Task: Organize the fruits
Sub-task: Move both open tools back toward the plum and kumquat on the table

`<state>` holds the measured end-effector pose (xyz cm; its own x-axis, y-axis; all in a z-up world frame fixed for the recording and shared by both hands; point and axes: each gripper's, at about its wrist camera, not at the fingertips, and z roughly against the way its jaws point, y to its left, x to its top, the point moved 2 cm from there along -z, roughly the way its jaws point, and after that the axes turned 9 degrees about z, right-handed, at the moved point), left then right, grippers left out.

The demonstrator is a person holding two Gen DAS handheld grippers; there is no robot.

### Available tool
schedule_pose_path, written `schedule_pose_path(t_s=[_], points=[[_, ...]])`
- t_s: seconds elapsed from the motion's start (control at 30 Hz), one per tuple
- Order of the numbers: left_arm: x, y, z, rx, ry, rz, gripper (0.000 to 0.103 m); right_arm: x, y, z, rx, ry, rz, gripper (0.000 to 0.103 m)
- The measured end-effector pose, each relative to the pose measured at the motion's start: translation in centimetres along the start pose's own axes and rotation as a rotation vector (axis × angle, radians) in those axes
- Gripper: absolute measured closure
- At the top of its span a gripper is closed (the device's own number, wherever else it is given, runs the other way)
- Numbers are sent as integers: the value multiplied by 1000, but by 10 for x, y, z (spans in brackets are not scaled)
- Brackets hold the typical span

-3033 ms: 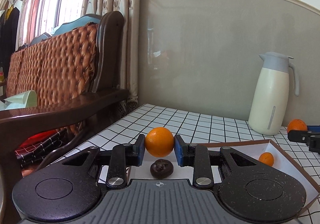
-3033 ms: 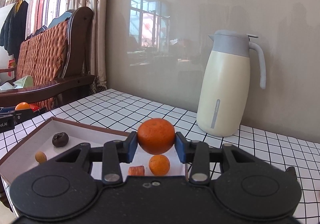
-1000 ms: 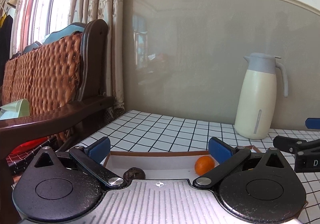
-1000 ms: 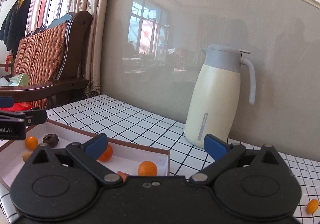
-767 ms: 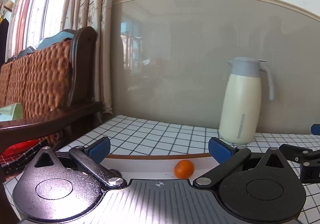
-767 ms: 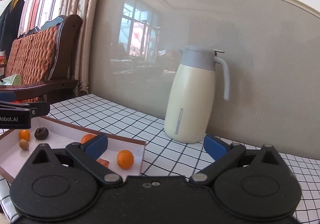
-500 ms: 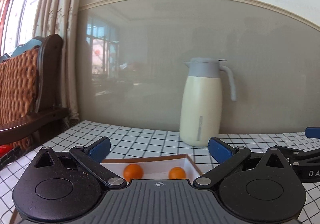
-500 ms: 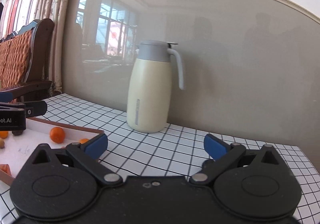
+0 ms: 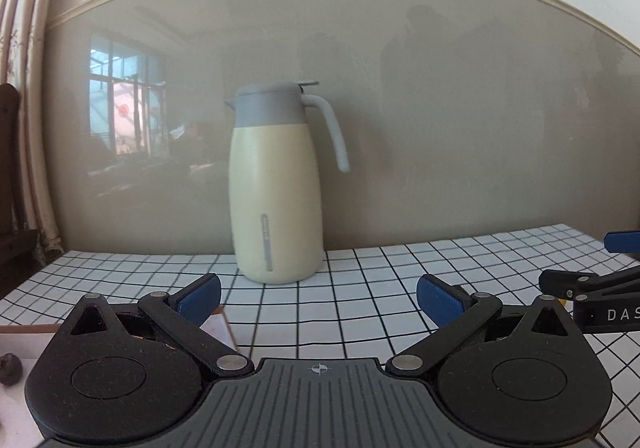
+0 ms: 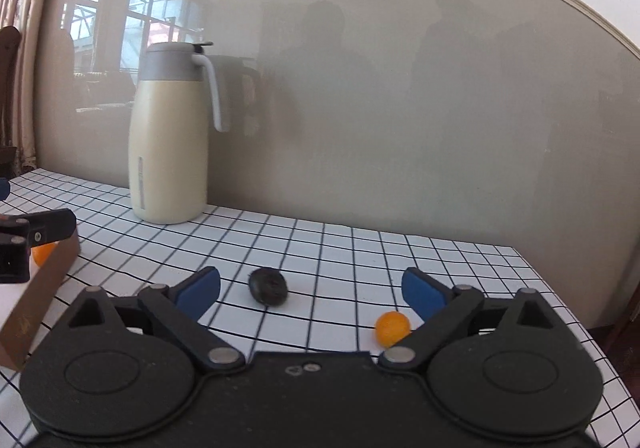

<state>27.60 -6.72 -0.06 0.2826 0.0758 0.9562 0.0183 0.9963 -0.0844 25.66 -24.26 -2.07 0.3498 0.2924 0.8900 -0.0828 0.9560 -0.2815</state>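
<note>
Right tool (image 10: 310, 290): spread wide, holding nothing, above the checked desk (image 10: 360, 248). Dark round fruit (image 10: 268, 285) on the desk between the pads; small orange fruit (image 10: 392, 328) just inside the right pad. Left tool (image 9: 318, 298): spread wide, holding nothing, aimed at the cream thermos jug (image 9: 276, 187). Left of the jug: cardboard box (image 10: 38, 288) with an orange fruit (image 10: 42, 252) inside.
</note>
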Motion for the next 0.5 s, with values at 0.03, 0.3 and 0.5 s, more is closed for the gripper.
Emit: schedule_pose_path(t_s=[0.03,0.3,0.5], points=[[-1,-10,-11,-4,21,-24,0,-3,-7,-5,-15,11,-4,16],[-17,-64,-59,-94,65,-60,0,-28,-41,-45,-51,129,-48,33],[-26,-83,-93,-129,127,-34,0,-35,-52,-73,-17,181,-46,49]])
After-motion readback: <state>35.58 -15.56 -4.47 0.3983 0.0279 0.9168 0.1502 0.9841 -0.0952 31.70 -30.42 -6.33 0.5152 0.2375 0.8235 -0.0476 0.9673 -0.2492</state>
